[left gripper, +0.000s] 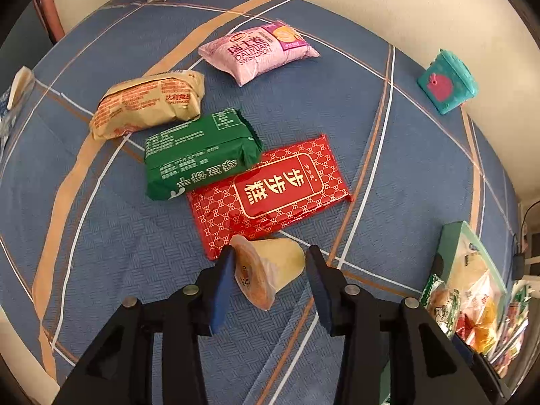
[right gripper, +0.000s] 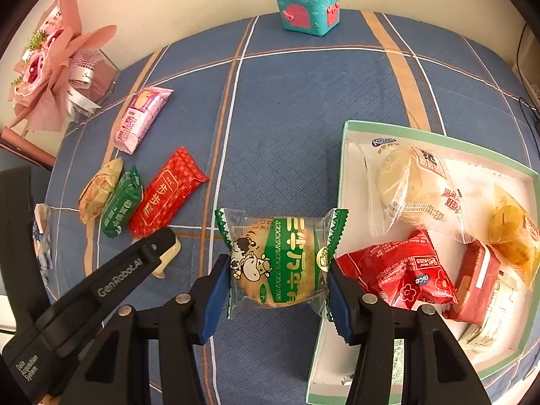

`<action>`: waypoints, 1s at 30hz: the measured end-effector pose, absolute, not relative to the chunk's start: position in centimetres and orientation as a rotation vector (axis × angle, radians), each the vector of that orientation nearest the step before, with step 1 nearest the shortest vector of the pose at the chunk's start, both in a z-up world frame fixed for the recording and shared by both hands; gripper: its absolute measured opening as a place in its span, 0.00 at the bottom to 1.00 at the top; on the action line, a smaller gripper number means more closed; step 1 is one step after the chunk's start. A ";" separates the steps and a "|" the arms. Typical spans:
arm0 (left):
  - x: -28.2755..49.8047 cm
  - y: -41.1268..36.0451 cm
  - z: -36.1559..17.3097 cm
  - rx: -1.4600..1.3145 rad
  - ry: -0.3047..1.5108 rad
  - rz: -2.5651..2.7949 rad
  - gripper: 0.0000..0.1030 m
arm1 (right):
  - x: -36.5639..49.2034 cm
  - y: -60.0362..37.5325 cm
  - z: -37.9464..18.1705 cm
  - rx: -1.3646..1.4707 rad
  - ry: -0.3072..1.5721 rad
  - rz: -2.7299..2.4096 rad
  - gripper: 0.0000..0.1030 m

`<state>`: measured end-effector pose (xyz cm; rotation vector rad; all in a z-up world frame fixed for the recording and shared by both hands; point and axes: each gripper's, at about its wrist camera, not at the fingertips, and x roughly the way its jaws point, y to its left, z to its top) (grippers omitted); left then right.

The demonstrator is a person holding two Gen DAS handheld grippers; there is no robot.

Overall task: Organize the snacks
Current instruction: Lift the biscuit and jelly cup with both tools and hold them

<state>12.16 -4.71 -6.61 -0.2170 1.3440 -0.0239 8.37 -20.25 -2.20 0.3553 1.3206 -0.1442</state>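
My left gripper [left gripper: 270,260] is open around a yellow jelly cup [left gripper: 270,270] lying on its side on the blue cloth; its left pad touches the cup's lid, the right pad stands apart. Beyond it lie a red packet [left gripper: 270,192], a green packet [left gripper: 199,155], a tan packet [left gripper: 148,104] and a pink Swiss-roll packet [left gripper: 260,50]. My right gripper [right gripper: 276,270] is shut on a green-and-clear cow biscuit packet [right gripper: 280,263], held left of the green-rimmed snack box [right gripper: 344,175]. The left gripper [right gripper: 158,243] shows in the right wrist view.
The box holds several snacks, among them a red bag [right gripper: 398,270] and a white pastry packet [right gripper: 415,189]. A teal toy chest [right gripper: 307,5] stands at the far table edge. A pink bouquet [right gripper: 50,64] in a glass holder is at the far left.
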 end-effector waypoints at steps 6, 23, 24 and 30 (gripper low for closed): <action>12.6 -5.6 -7.4 -0.179 1.331 -0.009 0.44 | 8.7 -20.2 -2.7 0.364 1.328 -0.147 0.55; 12.7 -5.2 -7.9 -0.220 1.331 -0.012 0.43 | 8.5 -20.2 -2.7 0.352 1.332 -0.138 0.55; 12.6 -5.1 -7.8 -0.228 1.330 -0.015 0.41 | 8.5 -20.2 -2.6 0.350 1.331 -0.137 0.55; 12.2 -4.2 -6.8 -0.235 1.315 -0.031 0.38 | 8.2 -20.2 -1.5 0.357 1.306 -0.125 0.55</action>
